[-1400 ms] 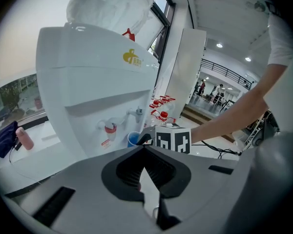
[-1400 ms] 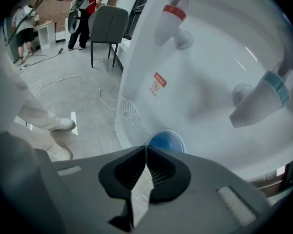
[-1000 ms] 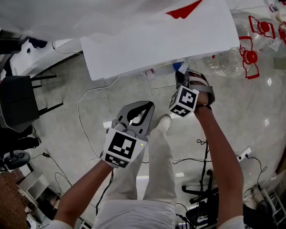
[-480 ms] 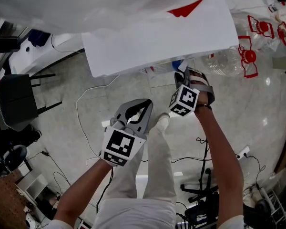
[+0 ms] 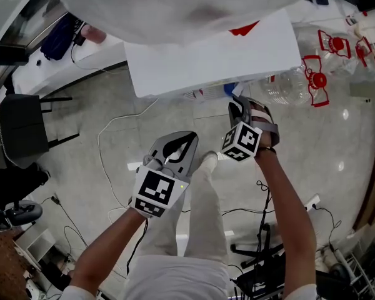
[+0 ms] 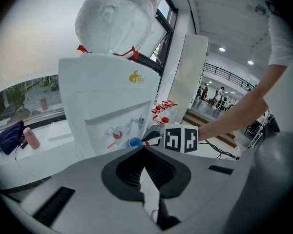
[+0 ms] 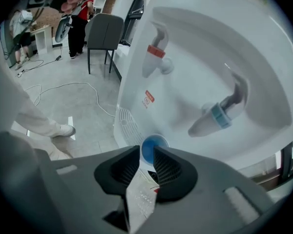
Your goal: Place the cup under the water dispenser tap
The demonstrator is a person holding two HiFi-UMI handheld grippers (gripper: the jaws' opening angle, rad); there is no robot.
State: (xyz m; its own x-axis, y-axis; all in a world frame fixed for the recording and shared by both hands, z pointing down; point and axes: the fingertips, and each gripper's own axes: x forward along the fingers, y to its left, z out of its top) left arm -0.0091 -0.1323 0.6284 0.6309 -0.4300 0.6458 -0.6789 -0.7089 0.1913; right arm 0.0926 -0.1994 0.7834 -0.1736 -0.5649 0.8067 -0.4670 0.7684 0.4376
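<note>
A white water dispenser (image 5: 212, 58) stands ahead, with a clear bottle (image 6: 118, 13) on top. Its recess carries a red tap (image 7: 156, 57) and a blue tap (image 7: 219, 115). My right gripper (image 5: 239, 105) is shut on a small blue cup (image 7: 149, 148) and holds it at the dispenser's front, low in the recess below the taps. The left gripper view shows the same cup (image 6: 134, 142) at the right gripper's tip, under the red tap (image 6: 117, 134). My left gripper (image 5: 190, 137) hangs back over the floor, shut, with nothing in it.
Cables (image 5: 109, 139) trail across the grey floor. A dark chair (image 5: 22, 133) stands at the left. Clear bottles with red handles (image 5: 312, 80) lie right of the dispenser. A pink bottle (image 6: 31, 138) sits on the white counter. My shoe (image 5: 207, 162) is between the grippers.
The head view has shifted, so the dispenser now sits higher and further right. Both grippers hold nearly the same places, the right one still shut on the cup.
</note>
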